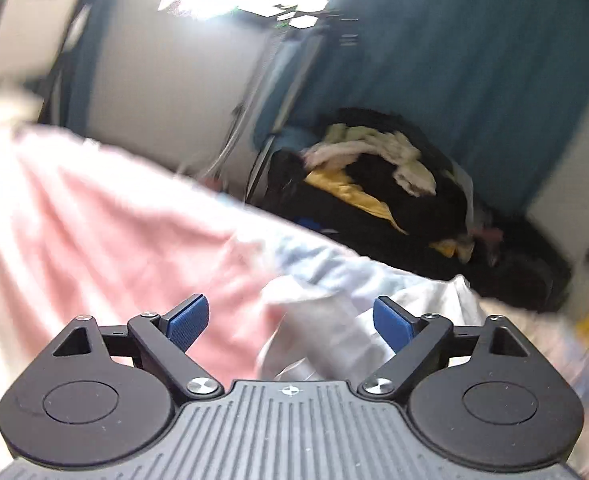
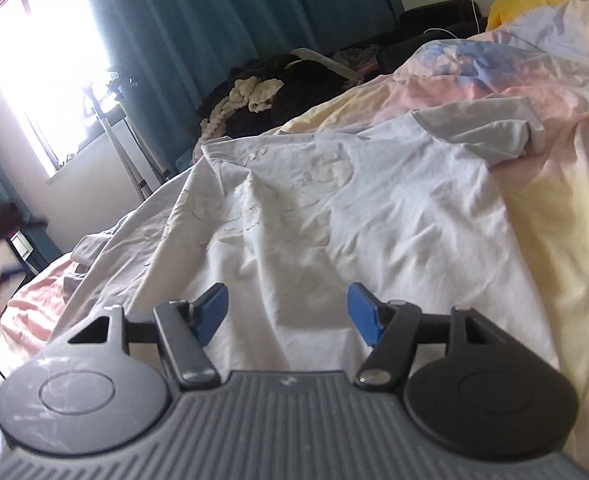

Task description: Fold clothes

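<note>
Left gripper (image 1: 292, 322): jaws wide, holding nothing, white cloth bunched just ahead; view blurred. Right gripper (image 2: 288, 312): jaws wide, empty, over the shirt (image 2: 334, 208). Shirt lies spread and wrinkled on the bed (image 2: 554, 216), grey sleeve (image 2: 482, 132) at 2 o'clock. To fold well: pinch one layer at an edge, smooth creases. Clothes pile (image 1: 374, 188) at 1 o'clock, teal curtains (image 2: 198, 28), window (image 2: 42, 64) at 10.
</note>
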Demonstrator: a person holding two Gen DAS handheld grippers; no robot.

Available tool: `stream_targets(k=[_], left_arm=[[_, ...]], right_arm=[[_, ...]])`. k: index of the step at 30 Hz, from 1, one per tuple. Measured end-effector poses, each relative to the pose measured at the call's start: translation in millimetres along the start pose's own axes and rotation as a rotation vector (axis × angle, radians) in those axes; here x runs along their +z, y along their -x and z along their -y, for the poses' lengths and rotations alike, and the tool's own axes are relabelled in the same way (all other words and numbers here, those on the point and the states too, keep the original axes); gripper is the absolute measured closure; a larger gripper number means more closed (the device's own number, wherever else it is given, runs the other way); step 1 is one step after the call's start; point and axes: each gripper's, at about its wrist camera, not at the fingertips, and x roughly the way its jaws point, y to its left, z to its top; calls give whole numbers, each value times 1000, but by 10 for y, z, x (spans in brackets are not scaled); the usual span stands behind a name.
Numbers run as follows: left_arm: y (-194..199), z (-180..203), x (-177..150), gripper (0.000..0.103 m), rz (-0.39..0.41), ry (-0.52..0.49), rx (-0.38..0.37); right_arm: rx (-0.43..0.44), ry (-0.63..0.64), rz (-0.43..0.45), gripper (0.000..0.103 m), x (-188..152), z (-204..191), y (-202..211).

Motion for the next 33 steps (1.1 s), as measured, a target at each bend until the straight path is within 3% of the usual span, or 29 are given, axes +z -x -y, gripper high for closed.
stream_targets(k=[3,9,12,15,17,18,23,25,28,33], left_arm=[[-21,-216,21,17,-47,90,-66],[-369,-35,-2,17,-66,-37,-101],[-668,70,-91,16,-121,-52,-5],[-821,134,-167,19,-115,-108,16],[-852,194,-181,64,-100,-177,33],[-867,235,-155,93,-107,-209,46],[-801,441,160,96,-26,-299,63],[-840,460,360,96,-12,-289,69],[-929,500,640,96,28,-313,124],[-1351,379,834,95,-15,-269,147]], right_arm=[[-7,9,-5,36,-24,-58,26],[-4,31,-25,36,-89,-133,-18],[-4,44,-33,36,-121,-163,-50],[-4,58,-41,36,-152,-193,-82],[-4,67,-46,36,-174,-213,-103],[-4,71,-49,36,-184,-223,-114],[-4,93,-63,36,-237,-273,-167],[-4,100,-65,36,-251,-287,-185],[-10,98,-48,36,-226,-276,-191],[-21,95,-27,36,-189,-246,-213]])
